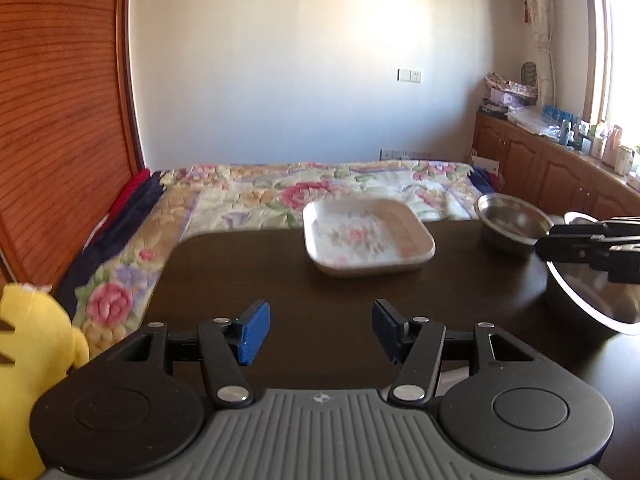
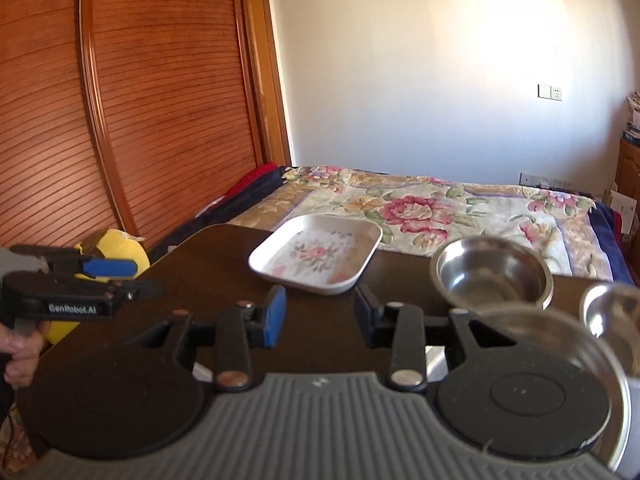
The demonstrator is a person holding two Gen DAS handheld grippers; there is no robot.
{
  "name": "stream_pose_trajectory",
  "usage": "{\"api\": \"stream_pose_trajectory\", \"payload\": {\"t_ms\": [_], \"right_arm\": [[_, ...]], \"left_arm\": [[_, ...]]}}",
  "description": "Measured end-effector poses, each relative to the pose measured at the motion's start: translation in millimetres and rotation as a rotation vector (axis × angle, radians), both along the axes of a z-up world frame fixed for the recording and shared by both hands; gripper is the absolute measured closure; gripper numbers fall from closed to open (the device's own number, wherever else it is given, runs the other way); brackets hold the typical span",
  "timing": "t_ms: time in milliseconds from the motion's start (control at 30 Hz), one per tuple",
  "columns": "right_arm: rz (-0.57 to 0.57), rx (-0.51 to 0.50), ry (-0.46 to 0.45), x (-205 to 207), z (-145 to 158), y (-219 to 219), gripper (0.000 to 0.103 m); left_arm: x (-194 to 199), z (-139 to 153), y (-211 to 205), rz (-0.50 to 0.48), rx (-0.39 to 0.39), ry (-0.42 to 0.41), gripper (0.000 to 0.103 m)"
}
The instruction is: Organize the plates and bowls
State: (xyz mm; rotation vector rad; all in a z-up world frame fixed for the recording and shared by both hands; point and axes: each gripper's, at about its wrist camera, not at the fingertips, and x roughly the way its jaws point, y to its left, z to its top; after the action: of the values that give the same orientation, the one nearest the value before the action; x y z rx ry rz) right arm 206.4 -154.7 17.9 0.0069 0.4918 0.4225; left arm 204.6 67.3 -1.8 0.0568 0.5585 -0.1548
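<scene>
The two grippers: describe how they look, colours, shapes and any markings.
Both match. The left gripper has a black body with two round discs, a grey ribbed centre plate, black link arms with silver pivot pins, and blue ribbed pads. The right gripper is the same build. Seen side-on from the right wrist, the left one carries white "GenRobot.AI" lettering and a grey handle.

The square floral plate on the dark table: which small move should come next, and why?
Probably ease the left tool forward toward the square floral plate. Its jaws stand open and empty, the plate lies straight ahead on the dark table, and nothing stands between them.
</scene>
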Motion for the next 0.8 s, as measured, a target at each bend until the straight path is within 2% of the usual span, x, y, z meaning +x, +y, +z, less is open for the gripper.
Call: {"api": "stream_pose_trajectory", "payload": {"t_ms": [67, 167, 300, 500, 633, 800], "right_arm": [[0.006, -0.003, 0.014, 12.5, 1.5, 2.6, 0.061], [0.011, -0.009, 0.048, 34.5, 2.0, 6.0, 0.052], [0.006, -0.035, 0.09, 62.6, 2.4, 8.6, 0.052], [-0.02, -0.058, 0.17, 101.3, -3.6, 8.7, 0.052], [-0.026, -0.062, 0.203, 121.8, -5.0, 8.3, 0.053], [-0.008, -0.076, 0.257, 141.0, -12.2, 16.1, 0.063]], "left_arm": [[12.8, 2.7, 0.0, -0.005, 0.006, -0.005, 0.043], [32.8, 2.4, -2.3, -0.015, 0.028, -0.006, 0.043], [56.7, -1.4, -3.8, -0.018, 0.053, -0.008, 0.048], [89.0, -10.1, 0.4, -0.04, 0.031, 0.023, 0.055], [106.1, -14.5, -3.7, -0.052, 0.055, 0.03, 0.061], [126.9, -22.6, -7.8, -0.071, 0.059, 0.058, 0.07]]}}
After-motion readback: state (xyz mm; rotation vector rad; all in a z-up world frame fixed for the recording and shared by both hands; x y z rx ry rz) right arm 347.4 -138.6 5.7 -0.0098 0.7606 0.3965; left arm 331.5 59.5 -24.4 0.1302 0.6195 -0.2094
